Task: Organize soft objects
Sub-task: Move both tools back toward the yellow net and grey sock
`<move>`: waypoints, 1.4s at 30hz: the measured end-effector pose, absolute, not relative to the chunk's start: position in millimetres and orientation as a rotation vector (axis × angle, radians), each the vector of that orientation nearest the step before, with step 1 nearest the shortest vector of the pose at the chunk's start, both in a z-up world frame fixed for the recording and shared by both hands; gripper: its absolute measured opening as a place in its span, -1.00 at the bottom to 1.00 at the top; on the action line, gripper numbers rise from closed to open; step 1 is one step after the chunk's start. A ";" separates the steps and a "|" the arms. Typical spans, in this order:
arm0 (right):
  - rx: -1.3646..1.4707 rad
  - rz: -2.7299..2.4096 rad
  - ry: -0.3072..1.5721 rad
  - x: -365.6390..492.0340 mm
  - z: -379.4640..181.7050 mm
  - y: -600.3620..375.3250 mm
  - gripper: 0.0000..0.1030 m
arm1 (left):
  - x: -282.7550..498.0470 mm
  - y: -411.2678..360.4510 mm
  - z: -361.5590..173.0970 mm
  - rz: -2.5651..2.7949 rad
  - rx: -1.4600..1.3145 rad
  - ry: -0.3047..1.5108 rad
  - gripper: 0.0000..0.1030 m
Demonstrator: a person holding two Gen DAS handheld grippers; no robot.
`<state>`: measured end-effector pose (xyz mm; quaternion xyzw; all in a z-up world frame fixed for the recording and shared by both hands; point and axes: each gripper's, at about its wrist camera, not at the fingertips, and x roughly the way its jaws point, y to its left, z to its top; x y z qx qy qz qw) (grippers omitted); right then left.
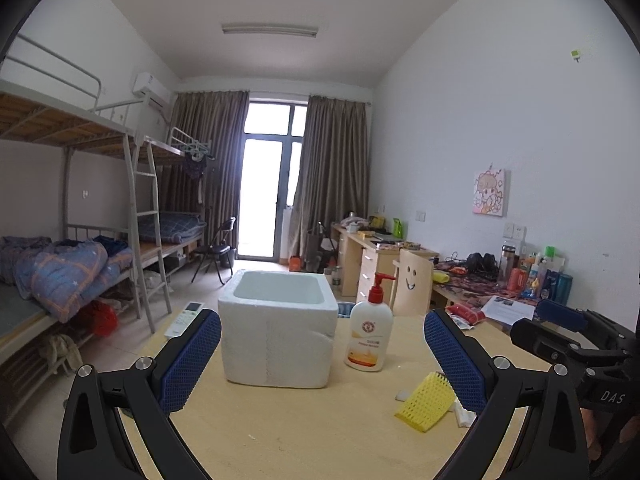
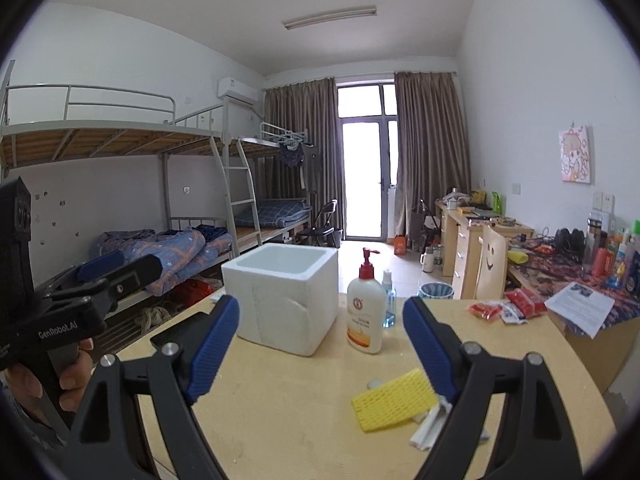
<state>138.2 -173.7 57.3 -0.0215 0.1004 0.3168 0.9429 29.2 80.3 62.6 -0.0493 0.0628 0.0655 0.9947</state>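
On the far left of the wooden table (image 1: 304, 432) an air-conditioner remote (image 1: 185, 317) lay near the edge, out of the working area. The left gripper (image 1: 320, 360) hovered low over the tabletop with its blue pads (image 1: 188, 364) spread wide and nothing between them, lined up on the white styrofoam box (image 1: 280, 332). That box stood upright with its open mouth up and, as far as I could see, empty, so I took it for the place where the soft things were meant to go. Just to its right stood a pump bottle of lotion (image 1: 370, 336), close beside the box but not touching it, and behind that a small clear spray bottle (image 2: 388, 304).

Further right and nearer the person lay the yellow foam mesh sleeve (image 2: 394, 404), flat on the table and resting over some white foam strips (image 2: 432, 424); it looked light and easily crushed. The right gripper (image 2: 320, 352) was likewise gaping and empty, its right pad (image 2: 430, 348) just above the sleeve's corner, seemingly placed for a first pick. Red snack packets (image 2: 504, 308) and a printed sheet (image 2: 580, 308) sat at the far right edge.
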 end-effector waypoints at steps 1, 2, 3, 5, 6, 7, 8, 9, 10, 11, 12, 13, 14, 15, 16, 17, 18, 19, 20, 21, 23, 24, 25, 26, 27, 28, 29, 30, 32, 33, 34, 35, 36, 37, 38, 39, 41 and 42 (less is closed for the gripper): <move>-0.041 0.636 0.203 136.5 52.1 -175.3 0.69 | 28.1 78.6 58.1 0.137 -0.096 0.120 0.98; -0.040 0.629 0.202 135.9 48.6 -176.5 0.69 | 27.8 76.6 53.7 0.140 -0.091 0.118 0.98; -0.044 0.622 0.202 135.0 44.9 -176.9 0.69 | 28.2 74.9 50.6 0.142 -0.086 0.117 0.98; -0.049 0.601 0.198 133.6 37.9 -179.2 0.69 | 27.7 70.5 43.1 0.148 -0.076 0.113 0.98; -0.049 0.592 0.200 132.5 34.4 -179.9 0.69 | 28.6 67.7 38.9 0.142 -0.069 0.119 0.98; -0.049 0.582 0.206 132.4 30.7 -180.9 0.69 | 28.8 66.1 36.0 0.134 -0.064 0.123 0.98; -0.047 0.576 0.209 132.2 28.1 -182.7 0.69 | 30.3 63.2 33.3 0.124 -0.065 0.129 0.98; -0.043 0.566 0.213 132.8 25.5 -184.6 0.69 | 30.2 62.6 31.5 0.115 -0.067 0.131 0.98; -0.041 0.558 0.216 133.6 23.8 -185.7 0.69 | 30.8 60.4 29.3 0.105 -0.065 0.133 0.98; -0.039 0.554 0.219 133.3 22.5 -186.8 0.69 | 31.6 58.9 27.9 0.100 -0.063 0.132 0.98; -0.036 0.550 0.223 133.6 21.0 -188.9 0.69 | 32.4 57.6 27.4 0.099 -0.059 0.129 0.98; -0.034 0.550 0.225 133.6 19.5 -191.1 0.69 | 33.0 56.1 26.3 0.098 -0.055 0.129 0.98; -0.034 0.547 0.227 134.1 18.8 -192.5 0.69 | 34.4 54.6 25.0 0.089 -0.052 0.134 0.98; -0.034 0.543 0.227 133.3 17.9 -193.5 0.69 | 35.9 52.4 23.1 0.072 -0.051 0.140 0.98; -0.030 0.537 0.228 133.0 17.8 -194.5 0.69 | 37.9 51.0 21.9 0.063 -0.053 0.148 0.98; -0.028 0.535 0.228 132.6 17.2 -196.1 0.69 | 40.0 49.0 20.7 0.059 -0.052 0.156 0.98; -0.025 0.534 0.229 132.9 17.1 -197.9 0.69 | 42.4 46.0 18.4 0.048 -0.051 0.167 0.98; -0.020 0.532 0.228 134.0 17.2 -199.8 0.69 | 43.9 44.2 17.1 0.033 -0.052 0.173 0.98; -0.017 0.531 0.229 135.2 17.5 -201.2 0.69 | 46.0 41.8 15.9 0.022 -0.050 0.179 0.98; -0.014 0.530 0.231 135.9 17.6 -203.0 0.69 | 47.6 40.1 15.3 0.018 -0.046 0.185 0.98; -0.010 0.529 0.237 139.0 16.3 -205.1 0.69 | 51.4 36.1 14.0 0.011 -0.045 0.192 0.98; -0.010 0.528 0.239 139.8 15.9 -205.9 0.69 | 53.0 35.4 14.1 0.015 -0.046 0.194 0.98; -0.013 0.521 0.243 141.3 15.1 -206.9 0.69 | 55.5 34.8 15.0 0.021 -0.047 0.194 0.98; -0.016 0.517 0.243 142.3 13.9 -208.1 0.69 | 57.7 33.2 14.8 0.023 -0.046 0.191 0.98; -0.018 0.512 0.243 142.7 13.2 -208.9 0.69 | 58.6 32.9 15.0 0.021 -0.047 0.189 0.98; -0.016 0.506 0.245 143.8 12.2 -210.6 0.69 | 60.0 31.8 14.9 0.020 -0.049 0.189 0.98; -0.016 0.504 0.248 144.7 10.9 -212.1 0.69 | 62.0 30.6 15.2 0.017 -0.051 0.189 0.98; -0.014 0.501 0.251 145.6 10.2 -213.8 0.69 | 63.5 28.8 14.7 0.014 -0.052 0.189 0.98; -0.012 0.494 0.255 148.2 8.5 -216.1 0.69 | 66.8 27.3 13.4 0.006 -0.052 0.189 0.98; -0.012 0.489 0.258 149.1 7.2 -217.4 0.69 | 69.1 26.2 12.6 0.000 -0.051 0.193 0.98; -0.011 0.481 0.264 151.0 5.6 -219.3 0.69 | 72.1 24.7 11.4 -0.006 -0.049 0.197 0.98; -0.012 0.475 0.268 152.2 4.5 -220.2 0.69 | 75.6 23.3 10.1 -0.014 -0.048 0.205 0.98; -0.012 0.471 0.273 154.4 3.2 -221.4 0.69 | 78.5 21.5 8.2 -0.020 -0.047 0.213 0.98; -0.011 0.466 0.280 156.6 1.3 -223.3 0.69 | 81.2 20.5 6.8 -0.025 -0.046 0.221 0.98; -0.010 0.461 0.287 158.5 -0.1 -224.6 0.69 | 84.8 18.6 4.9 -0.032 -0.044 0.232 0.98; -0.009 0.457 0.292 160.8 -1.0 -225.5 0.69 | 87.7 17.4 2.8 -0.038 -0.040 0.241 0.98; -0.012 0.444 0.305 165.4 -3.7 -227.4 0.69 | 94.3 14.5 -1.3 -0.047 -0.035 0.263 0.98; -0.013 0.440 0.310 167.0 -5.1 -228.2 0.69 | 98.2 12.6 -3.7 -0.052 -0.033 0.277 0.98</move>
